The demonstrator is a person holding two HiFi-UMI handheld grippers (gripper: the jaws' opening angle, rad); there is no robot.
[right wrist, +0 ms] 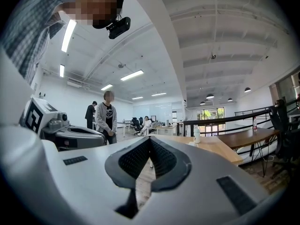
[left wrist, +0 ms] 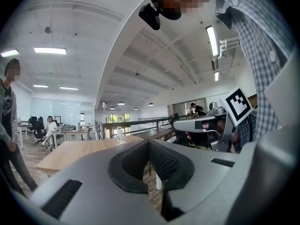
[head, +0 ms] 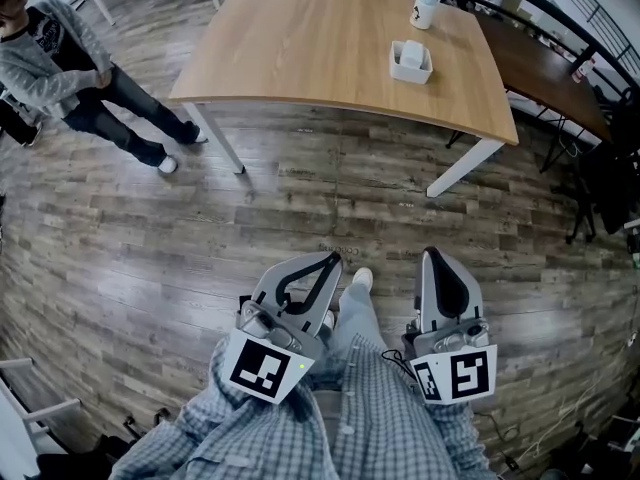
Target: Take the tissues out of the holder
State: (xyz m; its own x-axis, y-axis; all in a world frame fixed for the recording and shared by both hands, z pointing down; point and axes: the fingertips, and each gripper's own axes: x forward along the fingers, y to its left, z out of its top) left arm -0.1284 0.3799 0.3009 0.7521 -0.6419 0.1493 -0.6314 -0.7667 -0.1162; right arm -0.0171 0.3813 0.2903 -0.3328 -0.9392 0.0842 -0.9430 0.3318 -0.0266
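A white tissue holder [head: 411, 61] with white tissues in it stands on the wooden table [head: 300, 48], toward its right side. Both grippers are held low against the person's checked shirt, far from the table and with floor in between. My left gripper [head: 333, 258] points up toward the table with its jaws meeting at the tips and nothing between them. In the left gripper view the left gripper [left wrist: 149, 143] shows its ribbed pads touching. My right gripper [head: 431, 254] is shut and empty too. The right gripper [right wrist: 150, 139] shows its pads pressed together.
A white cup-like container [head: 426, 5] stands at the table's far edge. A person in a grey hoodie [head: 60, 63] stands at the left on the plank floor. A darker table [head: 545, 68] and black chairs [head: 600, 168] are at the right. My own shoe [head: 361, 279] shows between the grippers.
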